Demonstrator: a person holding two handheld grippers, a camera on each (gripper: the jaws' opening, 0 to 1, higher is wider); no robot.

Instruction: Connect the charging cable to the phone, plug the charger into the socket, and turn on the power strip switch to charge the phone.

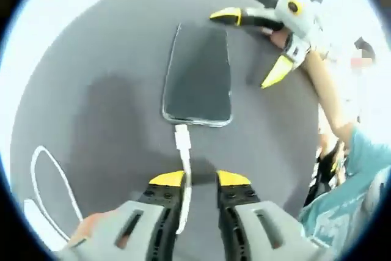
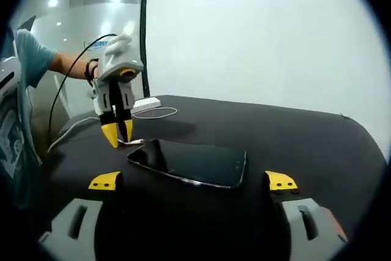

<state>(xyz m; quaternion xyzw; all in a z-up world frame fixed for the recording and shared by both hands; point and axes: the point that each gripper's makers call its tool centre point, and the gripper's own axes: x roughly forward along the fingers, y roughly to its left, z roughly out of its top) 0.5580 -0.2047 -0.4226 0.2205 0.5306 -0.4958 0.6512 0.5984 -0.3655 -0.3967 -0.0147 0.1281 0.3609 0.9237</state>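
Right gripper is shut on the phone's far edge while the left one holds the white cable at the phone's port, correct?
Not quite. The right gripper is open, its jaws spread wide at the phone's edge, as the right gripper view shows. The left gripper does hold the white cable at the phone's port.

My table [image 2: 317,145] is covered in a dark grey cloth. The phone [image 2: 192,162] lies flat on it, screen up, near the middle. A white cable [image 1: 183,151] meets the phone's end and loops [image 1: 52,187] away across the cloth. Toward the far edge in the right gripper view, a white power strip [image 2: 145,103] rests with white cable [image 2: 160,113] curled beside it.
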